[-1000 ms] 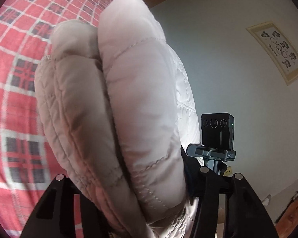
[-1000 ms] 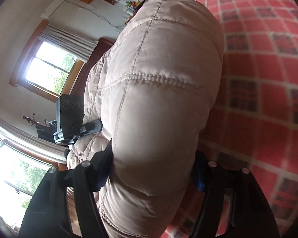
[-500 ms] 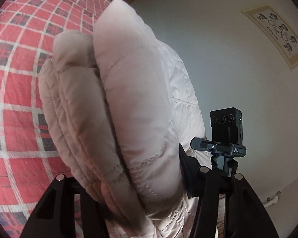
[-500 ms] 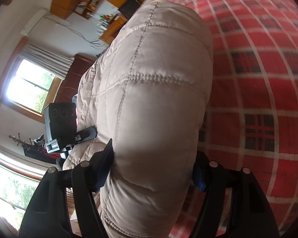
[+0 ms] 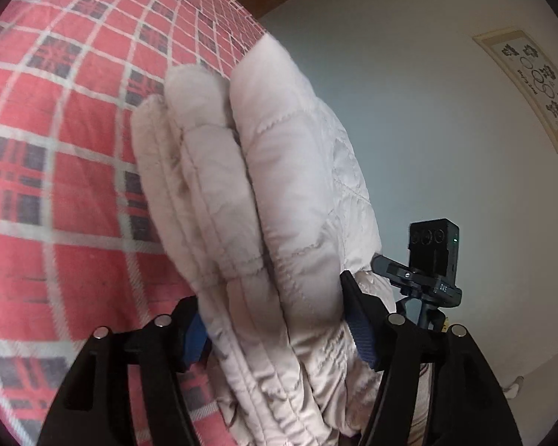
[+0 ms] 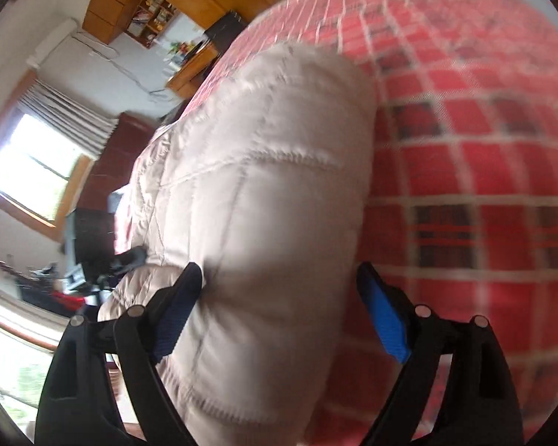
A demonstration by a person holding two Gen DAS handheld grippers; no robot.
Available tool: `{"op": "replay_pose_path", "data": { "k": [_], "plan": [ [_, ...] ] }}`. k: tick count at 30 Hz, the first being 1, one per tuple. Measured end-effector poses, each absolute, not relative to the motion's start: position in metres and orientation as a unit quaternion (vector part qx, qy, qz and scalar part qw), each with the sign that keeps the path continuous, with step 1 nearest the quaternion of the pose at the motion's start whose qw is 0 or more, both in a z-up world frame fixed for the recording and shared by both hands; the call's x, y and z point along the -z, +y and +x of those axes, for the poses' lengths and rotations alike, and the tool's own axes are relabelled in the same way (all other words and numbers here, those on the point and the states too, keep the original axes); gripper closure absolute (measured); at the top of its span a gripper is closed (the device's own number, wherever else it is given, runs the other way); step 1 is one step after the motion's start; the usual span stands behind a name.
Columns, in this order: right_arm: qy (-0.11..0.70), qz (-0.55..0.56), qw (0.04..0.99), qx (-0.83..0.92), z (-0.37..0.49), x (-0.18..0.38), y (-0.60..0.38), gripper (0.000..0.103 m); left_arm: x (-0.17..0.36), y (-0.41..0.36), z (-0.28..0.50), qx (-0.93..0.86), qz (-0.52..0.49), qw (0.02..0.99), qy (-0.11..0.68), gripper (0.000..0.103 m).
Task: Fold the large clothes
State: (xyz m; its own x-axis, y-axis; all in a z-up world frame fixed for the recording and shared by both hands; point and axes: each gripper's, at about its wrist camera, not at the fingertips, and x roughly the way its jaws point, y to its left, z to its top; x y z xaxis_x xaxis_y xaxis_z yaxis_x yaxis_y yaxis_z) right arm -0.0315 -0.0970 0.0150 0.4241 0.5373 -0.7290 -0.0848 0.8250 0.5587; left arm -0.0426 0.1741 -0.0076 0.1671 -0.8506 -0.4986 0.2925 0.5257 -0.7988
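red plaid bedspread (image 5: 74, 193); left hand-held gripper (image 5: 275, 330) clamps quilted coat (image 5: 264, 200); right hand-held gripper (image 6: 279, 319) parted

Left gripper (image 5: 277, 334) clamped on quilted jacket (image 5: 279, 186): black fingers rising from 7 and 5 o'clock, blue pads (image 5: 361, 334) pressed into the fabric on both sides. Right gripper (image 6: 279, 319) spread wider: finger at 7 o'clock touching the jacket's side, finger at 5 o'clock standing just clear of it, blue pad face bare. Seen blurred at 9 o'clock from the right wrist: left gripper's camera block.
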Motion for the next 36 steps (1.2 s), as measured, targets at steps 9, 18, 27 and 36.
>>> {"op": "replay_pose_path", "data": {
  "k": [9, 18, 27, 36],
  "plan": [
    [0.497, 0.136, 0.844, -0.148, -0.107, -0.049, -0.059, 0.019, -0.079, 0.179, -0.124, 0.373, -0.168, 0.808, 0.423, 0.036],
    [0.510, 0.134, 0.840, -0.130, -0.120, -0.044, -0.054, 0.019, -0.047, 0.136, -0.134, 0.333, -0.061, 0.826, 0.451, 0.035],
    [0.538, 0.146, 0.822, -0.120, -0.110, -0.006, -0.056, 0.019, 0.001, 0.140, -0.128, 0.329, -0.071, 0.798, 0.500, 0.033],
    [0.492, 0.108, 0.861, -0.070, -0.133, -0.036, -0.053, 0.009, -0.042, 0.149, -0.147, 0.291, -0.059, 0.830, 0.473, 0.016]
  ]
}}
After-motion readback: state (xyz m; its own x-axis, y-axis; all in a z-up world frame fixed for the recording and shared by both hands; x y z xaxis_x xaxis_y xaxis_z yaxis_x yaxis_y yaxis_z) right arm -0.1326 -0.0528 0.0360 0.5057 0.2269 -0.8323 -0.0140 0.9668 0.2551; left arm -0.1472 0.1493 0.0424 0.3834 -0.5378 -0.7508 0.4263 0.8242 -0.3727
